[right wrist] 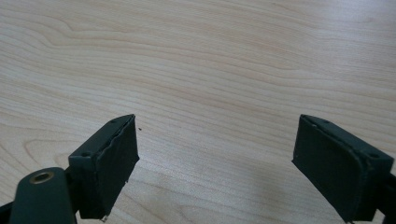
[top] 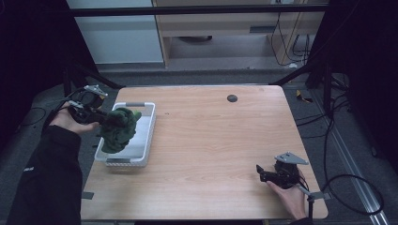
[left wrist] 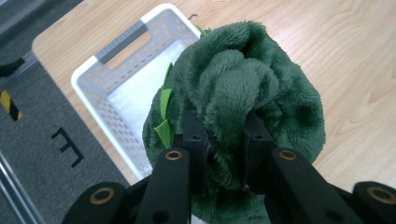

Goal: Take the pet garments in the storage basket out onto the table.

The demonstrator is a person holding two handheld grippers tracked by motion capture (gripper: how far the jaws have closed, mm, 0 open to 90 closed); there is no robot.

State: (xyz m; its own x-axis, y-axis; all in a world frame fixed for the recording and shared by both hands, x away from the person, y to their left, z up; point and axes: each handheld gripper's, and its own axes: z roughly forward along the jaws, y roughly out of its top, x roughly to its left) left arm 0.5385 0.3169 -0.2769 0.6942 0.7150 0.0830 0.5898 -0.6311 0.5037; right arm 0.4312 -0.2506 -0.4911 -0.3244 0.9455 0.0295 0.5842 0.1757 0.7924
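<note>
a pale wooden table (top: 220, 140) stands on a grey floor in a dim room, with dark frames and cables at its sides. we see our left gripper (left wrist: 224, 140) pinched tight on a fold of a green plush toy (left wrist: 243, 88). the toy bulges out ahead of and around both jaws and hangs above the near side of a white perforated basket (left wrist: 100, 77), which lies beyond and to the left of the jaws in the left gripper view. our right gripper (right wrist: 215, 154) rests low over bare wood with its jaws spread wide and nothing between them.

we judge the main risk to be the grip itself: only a soft fold is clamped, so the plush could slip out if we shake or tilt the hand. much of the toy seems to hang over the basket's rim, so letting go here might leave it draped on the wall or tipped onto the table. the light basket could also slide if the toy drags on it.

counting: one table, one basket, one plush toy, two grippers, one small dark disc (top: 232, 98) on the far part of the table.
</note>
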